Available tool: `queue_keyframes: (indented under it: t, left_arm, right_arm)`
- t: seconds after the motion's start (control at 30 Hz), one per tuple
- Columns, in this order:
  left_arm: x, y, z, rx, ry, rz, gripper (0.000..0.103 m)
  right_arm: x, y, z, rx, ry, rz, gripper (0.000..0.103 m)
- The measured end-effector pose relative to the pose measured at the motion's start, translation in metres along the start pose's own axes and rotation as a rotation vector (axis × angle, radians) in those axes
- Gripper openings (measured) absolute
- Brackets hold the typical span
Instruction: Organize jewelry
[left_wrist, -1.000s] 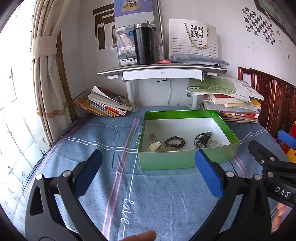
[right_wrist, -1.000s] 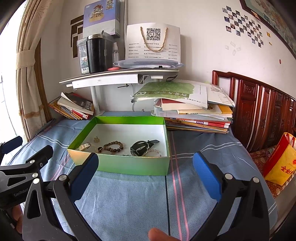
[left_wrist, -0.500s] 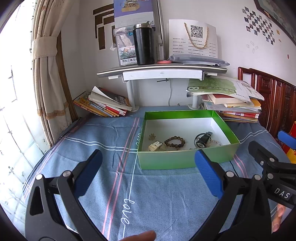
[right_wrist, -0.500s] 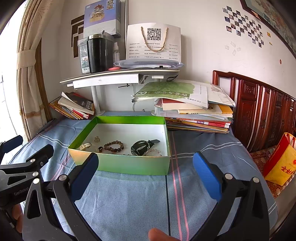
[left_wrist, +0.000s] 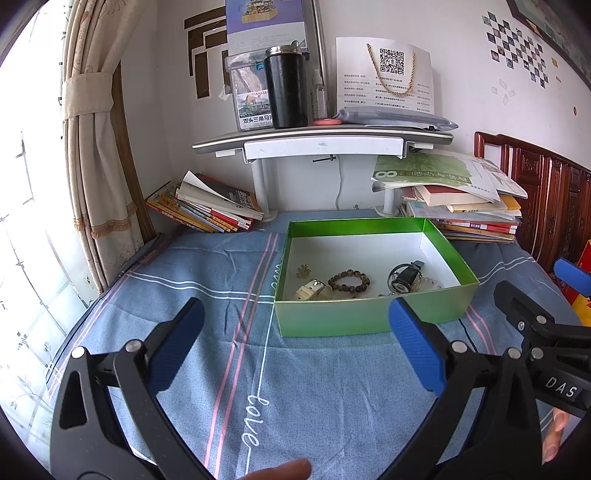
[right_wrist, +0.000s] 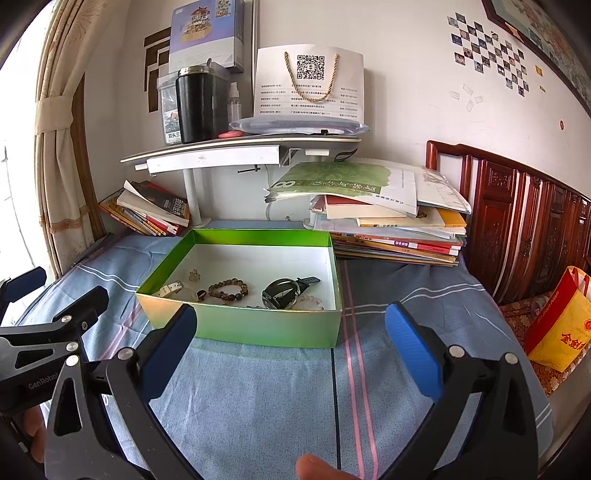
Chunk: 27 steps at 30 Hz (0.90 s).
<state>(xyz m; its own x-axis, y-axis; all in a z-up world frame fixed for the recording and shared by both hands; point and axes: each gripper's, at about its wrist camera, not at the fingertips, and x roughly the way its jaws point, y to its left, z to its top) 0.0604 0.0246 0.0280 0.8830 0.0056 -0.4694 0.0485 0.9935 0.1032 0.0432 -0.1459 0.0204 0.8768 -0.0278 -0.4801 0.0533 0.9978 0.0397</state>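
A green box (left_wrist: 369, 317) (right_wrist: 258, 326) with a white floor stands on the blue cloth. Inside lie a brown bead bracelet (left_wrist: 349, 280) (right_wrist: 228, 288), a black watch (left_wrist: 404, 277) (right_wrist: 284, 293), a white-strapped watch (left_wrist: 312, 290) (right_wrist: 170, 288), a small gold charm (left_wrist: 303, 271) (right_wrist: 194, 275) and a pale bead bracelet (left_wrist: 428, 282) (right_wrist: 312, 301). My left gripper (left_wrist: 295, 343) hovers open over the cloth in front of the box, nothing between its blue pads. My right gripper (right_wrist: 290, 345) is open too, just before the box's near wall.
A white shelf (left_wrist: 325, 142) with a black flask (left_wrist: 286, 92) stands behind the box. Book stacks lie at the back left (left_wrist: 203, 210) and back right (right_wrist: 391, 225). A carved wooden headboard (right_wrist: 517, 221) and a yellow bag (right_wrist: 557, 332) are at the right.
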Motion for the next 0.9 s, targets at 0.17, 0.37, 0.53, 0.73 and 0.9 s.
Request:
queue_keyframes:
  t: [0.17,0.37,0.53,0.73,0.9]
  left_arm:
    - [-0.0006,0.0007,-0.0012,0.000,-0.002,-0.003,0.099]
    - [0.0024,0.0031,-0.0023,-0.009,0.014,-0.004,0.099]
    - [0.0031,0.0041,-0.0011,-0.005,0.014,-0.005,0.099]
    - [0.0029,0.0036,-0.0013,-0.004,0.014,-0.004,0.099]
    - [0.0026,0.0029,-0.0018,-0.003,0.014,-0.001,0.099]
  right_arm:
    - [0.0001,0.0016,-0.0005,-0.007,0.002,0.002,0.100]
    - [0.0019,0.0017,-0.0004,-0.013,0.007,0.005,0.100]
    - [0.0029,0.0024,-0.0007,-0.019,0.012,0.008,0.100]
    - [0.0038,0.0031,-0.0012,-0.022,0.015,0.007,0.100]
    - [0.0042,0.0028,-0.0014,-0.021,0.017,0.008,0.100]
